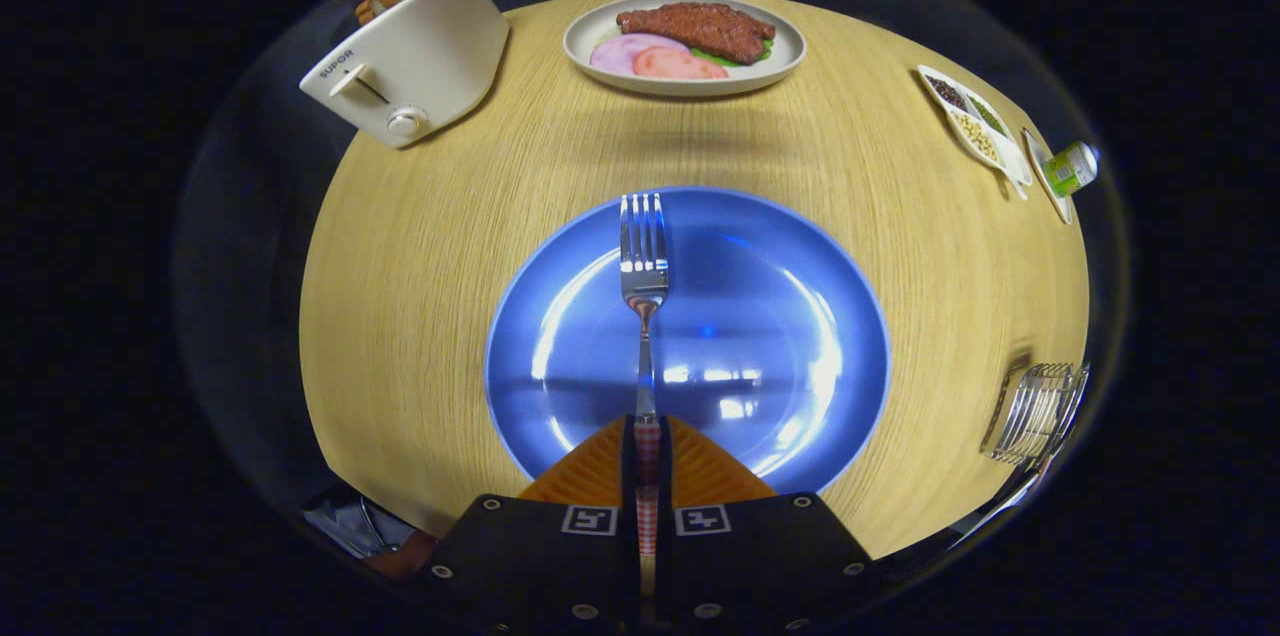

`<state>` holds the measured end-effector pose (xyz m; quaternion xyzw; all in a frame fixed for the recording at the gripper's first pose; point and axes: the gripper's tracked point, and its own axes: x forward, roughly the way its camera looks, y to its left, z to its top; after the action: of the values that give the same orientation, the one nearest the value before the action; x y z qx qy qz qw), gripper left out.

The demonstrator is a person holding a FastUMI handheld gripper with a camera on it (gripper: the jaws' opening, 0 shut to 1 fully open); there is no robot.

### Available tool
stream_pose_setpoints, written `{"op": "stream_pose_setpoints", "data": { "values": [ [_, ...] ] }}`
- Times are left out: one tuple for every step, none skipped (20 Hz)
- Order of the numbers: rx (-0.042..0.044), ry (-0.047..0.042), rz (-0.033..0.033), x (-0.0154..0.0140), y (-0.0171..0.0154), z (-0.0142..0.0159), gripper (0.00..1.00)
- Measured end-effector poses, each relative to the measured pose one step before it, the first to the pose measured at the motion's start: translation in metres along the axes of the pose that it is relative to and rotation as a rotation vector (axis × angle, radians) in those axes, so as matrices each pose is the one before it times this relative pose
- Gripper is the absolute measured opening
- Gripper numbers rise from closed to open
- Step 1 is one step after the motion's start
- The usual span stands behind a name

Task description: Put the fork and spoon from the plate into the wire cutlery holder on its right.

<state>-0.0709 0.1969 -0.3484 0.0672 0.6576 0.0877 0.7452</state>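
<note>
My gripper (647, 436) is shut on the checked handle of a metal fork (644, 256). The fork points straight ahead from between the fingers, its tines reaching over the far half of the blue plate (780, 316). The plate lies on the round wooden table just ahead of the fingers, with nothing else resting on it. The wire cutlery holder (1040, 411) stands to the right of the plate near the table's right edge, with a thin metal handle sticking out near its base.
A white toaster (410, 61) with bread in it stands at the far left. A pale plate of meat and sliced food (685, 44) sits at the far side. A divided dish of grains (975, 126) and a small green bottle (1070, 166) are at the far right.
</note>
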Motion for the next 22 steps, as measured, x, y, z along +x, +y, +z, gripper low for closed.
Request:
{"op": "stream_pose_setpoints", "data": {
  "values": [
    [0.00935, -0.02566, -0.00018, -0.00988, -0.00652, 0.00305, 0.07],
    [0.01370, -0.02289, -0.00352, -0.00974, -0.00892, 0.00130, 0.07],
    [0.01359, -0.01814, -0.00469, -0.00976, -0.01064, 0.00020, 0.07],
    [0.01606, -0.01476, -0.01076, -0.01029, -0.01294, -0.00067, 0.07],
    [0.01566, -0.00649, -0.00916, -0.01168, -0.01404, -0.00335, 0.07],
    [0.01582, -0.00829, -0.00950, -0.01099, -0.01495, -0.00164, 0.07],
    [0.01626, -0.00490, -0.01285, -0.00992, -0.01683, -0.00342, 0.07],
    [0.01754, -0.00328, -0.01192, -0.00966, -0.01715, -0.00210, 0.07],
    [0.01977, -0.00034, -0.01161, -0.01106, -0.01779, -0.00424, 0.07],
    [0.01807, -0.00139, -0.00899, -0.00821, -0.01613, -0.00185, 0.06],
    [0.01781, -0.00081, -0.01269, -0.01321, -0.02113, -0.00717, 0.07],
    [0.01403, -0.00032, -0.01193, -0.00694, -0.01695, -0.00331, 0.07],
    [0.01313, 0.00440, -0.01589, -0.00705, -0.01973, -0.00443, 0.07],
    [0.00924, 0.00665, -0.01135, -0.00535, -0.01494, -0.00352, 0.06],
    [0.00786, 0.00885, -0.01053, -0.00317, -0.01439, -0.00395, 0.07],
    [0.00703, 0.01336, -0.01009, -0.00241, -0.01422, -0.00550, 0.07],
    [0.00446, 0.01556, -0.00903, -0.00066, -0.01283, -0.00473, 0.07],
    [0.00192, 0.01892, -0.00588, 0.00025, -0.01103, -0.00497, 0.07],
    [-0.00041, 0.02328, -0.00343, 0.00036, -0.01032, -0.00661, 0.07],
    [-0.00555, 0.02982, 0.00290, 0.00118, -0.00760, -0.00664, 0.07],
    [-0.00405, 0.02355, 0.00519, 0.00074, -0.00655, -0.00431, 0.07],
    [-0.01024, 0.02968, 0.01025, 0.00145, -0.00505, -0.00519, 0.07]
  ]
}}
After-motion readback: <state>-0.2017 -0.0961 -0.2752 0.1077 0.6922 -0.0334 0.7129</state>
